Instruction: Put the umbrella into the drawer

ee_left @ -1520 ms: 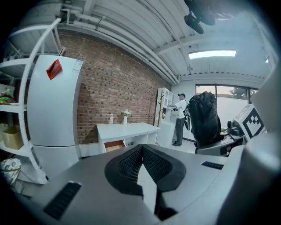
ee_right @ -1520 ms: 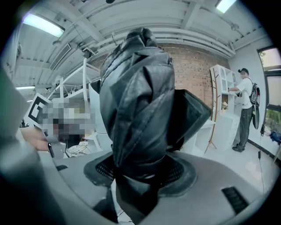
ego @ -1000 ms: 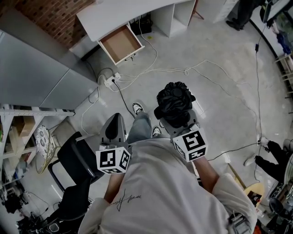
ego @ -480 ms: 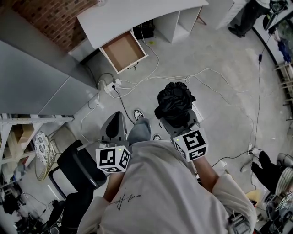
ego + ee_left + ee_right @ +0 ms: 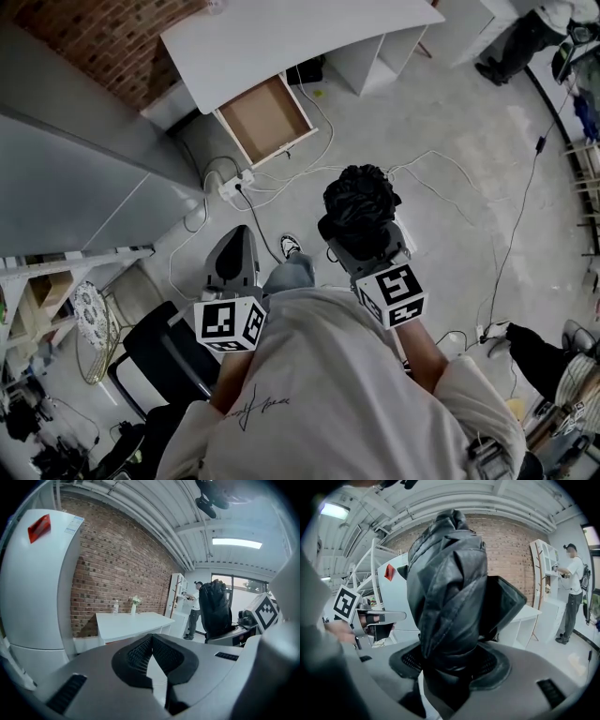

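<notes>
A folded black umbrella [image 5: 361, 199] stands upright in my right gripper [image 5: 363, 232], which is shut on its lower part. The right gripper view shows the umbrella [image 5: 446, 588] filling the middle, clamped between the jaws of the right gripper [image 5: 450, 660]. My left gripper [image 5: 236, 238] is held beside it at the left, shut with nothing in it. In the left gripper view the left gripper [image 5: 151, 638] has its jaws together, and the umbrella [image 5: 214, 607] shows at the right. Ahead on the floor side of the white desk [image 5: 281, 37], the drawer [image 5: 266, 120] is pulled open, its brown bottom bare.
White cables [image 5: 375, 159] and a power strip [image 5: 230, 180] lie on the grey floor between me and the drawer. A black chair [image 5: 159, 349] is at my lower left, beside shelving [image 5: 37, 281]. A large grey cabinet [image 5: 84, 159] stands left. Another person [image 5: 520, 33] stands far right.
The desk and open drawer have slid lower and rightward in the head view, so they are nearer. Both grippers keep their pose, the umbrella still clamped.
</notes>
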A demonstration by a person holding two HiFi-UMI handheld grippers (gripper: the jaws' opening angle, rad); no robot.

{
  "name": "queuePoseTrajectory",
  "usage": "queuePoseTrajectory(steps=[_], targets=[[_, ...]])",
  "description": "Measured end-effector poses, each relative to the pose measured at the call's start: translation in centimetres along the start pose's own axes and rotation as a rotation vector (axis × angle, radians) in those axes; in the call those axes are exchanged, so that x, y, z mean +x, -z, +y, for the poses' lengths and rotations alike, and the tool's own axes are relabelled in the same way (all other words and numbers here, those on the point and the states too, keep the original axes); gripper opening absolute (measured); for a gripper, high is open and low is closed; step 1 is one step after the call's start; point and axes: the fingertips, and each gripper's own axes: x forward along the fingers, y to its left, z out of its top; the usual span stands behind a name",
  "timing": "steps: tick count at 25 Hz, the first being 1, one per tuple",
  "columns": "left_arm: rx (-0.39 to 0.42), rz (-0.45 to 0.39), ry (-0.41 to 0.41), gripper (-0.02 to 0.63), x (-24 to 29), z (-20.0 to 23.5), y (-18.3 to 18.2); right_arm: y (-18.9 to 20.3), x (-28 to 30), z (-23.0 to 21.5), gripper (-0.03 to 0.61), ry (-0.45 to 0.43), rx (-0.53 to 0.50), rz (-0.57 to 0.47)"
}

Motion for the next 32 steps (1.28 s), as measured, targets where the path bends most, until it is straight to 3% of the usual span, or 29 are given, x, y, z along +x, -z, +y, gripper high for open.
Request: queuePoseTrajectory(steps=[15,25,32], targets=[[-0.041,-0.031,0.001,0.015,5.0,8.4,-2.8,-6.0,9.3,0.5,0.270,-0.023,-0.060,0.002],[-0.055,-0.016,-0.004,0.015,7.6,9.6,-3.6,-7.3,12.4,-1.2,0.270,-0.040,-0.056,0.016],[-0.064,-0.014,-0.050,0.015,11.5,10.6,-5.1,-9.3,15.9,-4.1,0.270,-0.089,-0.068,0.019]])
